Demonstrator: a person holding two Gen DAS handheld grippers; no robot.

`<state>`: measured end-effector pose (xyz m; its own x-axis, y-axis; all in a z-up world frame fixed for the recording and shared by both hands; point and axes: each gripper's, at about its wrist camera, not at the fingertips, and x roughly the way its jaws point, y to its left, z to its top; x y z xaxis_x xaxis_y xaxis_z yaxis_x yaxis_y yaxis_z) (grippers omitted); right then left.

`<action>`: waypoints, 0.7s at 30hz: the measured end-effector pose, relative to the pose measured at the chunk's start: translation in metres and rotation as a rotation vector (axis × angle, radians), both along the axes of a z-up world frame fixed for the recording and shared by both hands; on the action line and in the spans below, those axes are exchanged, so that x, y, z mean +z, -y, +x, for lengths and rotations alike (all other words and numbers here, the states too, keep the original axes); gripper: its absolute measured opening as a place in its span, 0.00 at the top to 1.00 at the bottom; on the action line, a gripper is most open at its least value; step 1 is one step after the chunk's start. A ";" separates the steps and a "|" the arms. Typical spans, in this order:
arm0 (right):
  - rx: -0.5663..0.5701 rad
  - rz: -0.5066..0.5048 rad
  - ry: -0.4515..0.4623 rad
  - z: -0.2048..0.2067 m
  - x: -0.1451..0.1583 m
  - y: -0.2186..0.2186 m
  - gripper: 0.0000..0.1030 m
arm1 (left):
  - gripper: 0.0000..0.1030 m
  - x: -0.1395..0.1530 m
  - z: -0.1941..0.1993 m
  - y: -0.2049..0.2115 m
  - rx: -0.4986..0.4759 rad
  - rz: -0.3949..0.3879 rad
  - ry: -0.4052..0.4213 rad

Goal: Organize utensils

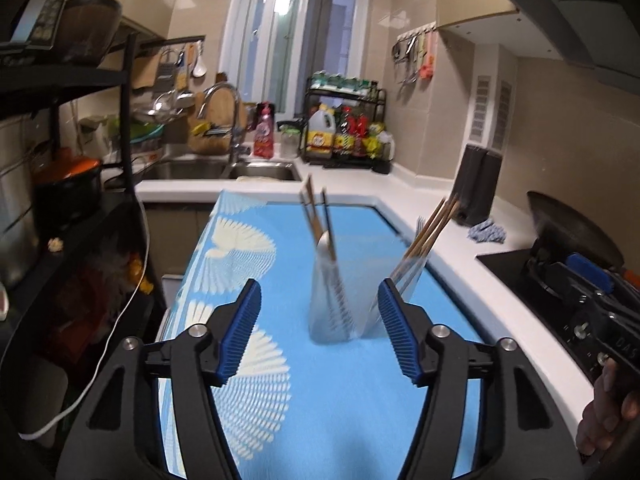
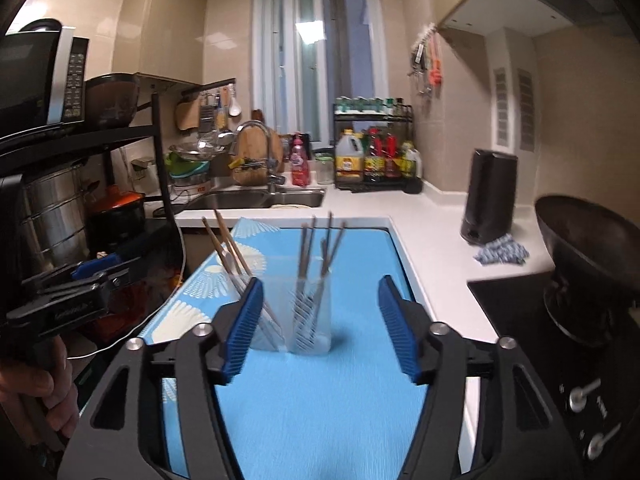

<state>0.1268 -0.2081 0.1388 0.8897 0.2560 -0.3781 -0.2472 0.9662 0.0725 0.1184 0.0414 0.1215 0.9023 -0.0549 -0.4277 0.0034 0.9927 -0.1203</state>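
Note:
Two clear plastic cups stand side by side on a blue patterned mat (image 1: 320,400). In the left wrist view, the left cup (image 1: 330,308) holds chopsticks and a spoon. It stands just ahead of the gap in my left gripper (image 1: 319,292), which is open and touches nothing. The right cup (image 1: 404,276), with chopsticks and a fork, is partly hidden behind the right finger. In the right wrist view, my right gripper (image 2: 321,284) is open, with the right cup (image 2: 312,320) ahead between its fingers. The left cup (image 2: 262,328) sits behind the left finger.
A stove (image 2: 540,320) with a black wok (image 2: 592,240) lies to the right. A black knife block (image 2: 490,200) and a blue cloth (image 2: 500,254) sit on the white counter. A sink (image 2: 256,198) is at the back. A dark shelf rack (image 2: 120,216) with pots stands on the left.

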 end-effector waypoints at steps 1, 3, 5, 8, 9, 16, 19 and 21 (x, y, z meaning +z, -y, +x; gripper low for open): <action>0.000 -0.026 0.001 -0.001 -0.008 -0.001 0.23 | 0.33 -0.008 -0.001 0.000 0.009 -0.006 -0.016; -0.025 -0.072 -0.001 -0.001 -0.024 -0.001 0.19 | 0.27 -0.020 -0.005 0.002 0.019 -0.004 -0.034; -0.028 -0.051 -0.025 0.001 -0.038 0.004 0.18 | 0.19 -0.029 -0.011 0.007 0.022 0.031 -0.030; -0.041 -0.051 -0.035 0.006 -0.057 0.009 0.16 | 0.15 -0.035 -0.016 0.009 0.032 0.047 -0.016; -0.042 -0.059 -0.039 0.008 -0.062 0.008 0.16 | 0.12 -0.038 -0.018 0.008 0.037 0.046 -0.009; -0.064 -0.041 -0.057 0.015 -0.076 0.013 0.15 | 0.07 -0.056 -0.018 0.020 0.052 0.085 0.030; -0.072 -0.042 -0.056 0.014 -0.078 0.013 0.14 | 0.07 -0.068 -0.015 0.026 0.051 0.077 0.033; -0.081 -0.048 -0.062 0.014 -0.081 0.013 0.13 | 0.07 -0.075 -0.012 0.028 0.058 0.058 0.027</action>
<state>0.1407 -0.2208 0.0579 0.8815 0.1640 -0.4428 -0.1644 0.9857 0.0380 0.1059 0.0136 0.0462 0.9145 0.0219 -0.4039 -0.0519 0.9966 -0.0635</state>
